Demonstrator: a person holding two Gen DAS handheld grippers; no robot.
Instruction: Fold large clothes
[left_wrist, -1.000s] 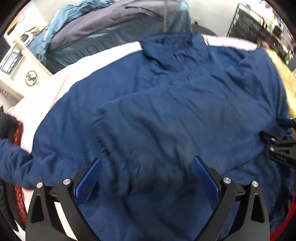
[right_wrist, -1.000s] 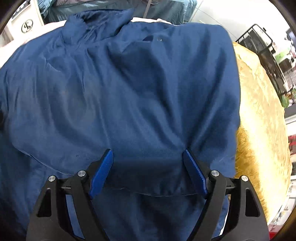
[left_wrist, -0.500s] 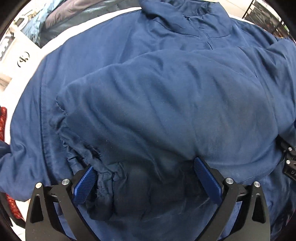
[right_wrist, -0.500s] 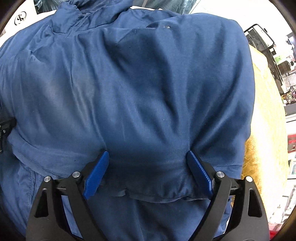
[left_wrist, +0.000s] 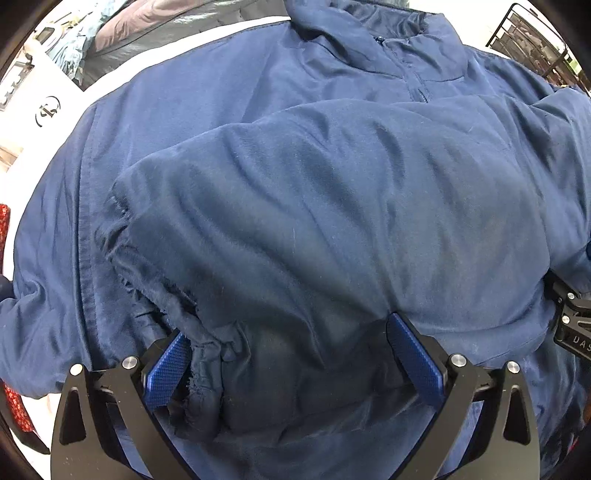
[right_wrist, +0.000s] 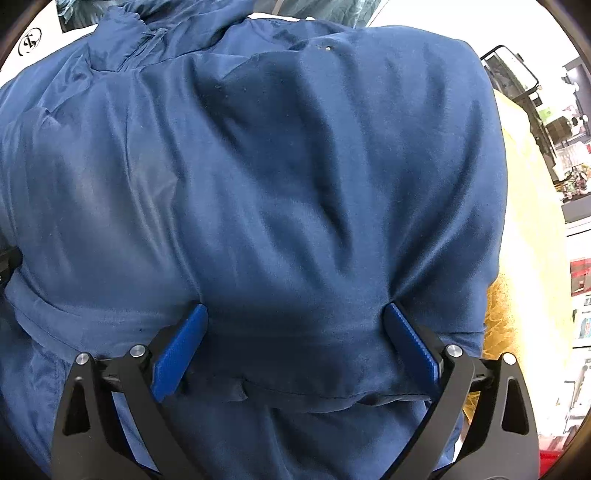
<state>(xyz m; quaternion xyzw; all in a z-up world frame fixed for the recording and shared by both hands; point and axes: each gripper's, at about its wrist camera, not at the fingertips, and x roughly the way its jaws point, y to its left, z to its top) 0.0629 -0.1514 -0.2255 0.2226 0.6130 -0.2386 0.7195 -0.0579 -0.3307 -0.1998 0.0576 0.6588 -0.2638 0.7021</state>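
A navy blue fabric jacket fills both views, folded hem low in frame. The left gripper and right gripper each hold jaws spread wide, the cloth between hiding any contact. Yellow cloth shows at far right.

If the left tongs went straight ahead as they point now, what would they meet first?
The folded-over layer of the blue jacket: the left tongs stand open with its fabric bunched right between them, probably already touching.

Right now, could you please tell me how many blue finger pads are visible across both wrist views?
4. Left hand-held gripper: pads at lower left and lower right, fabric of the blue jacket between them. Right hand-held gripper: two likewise.
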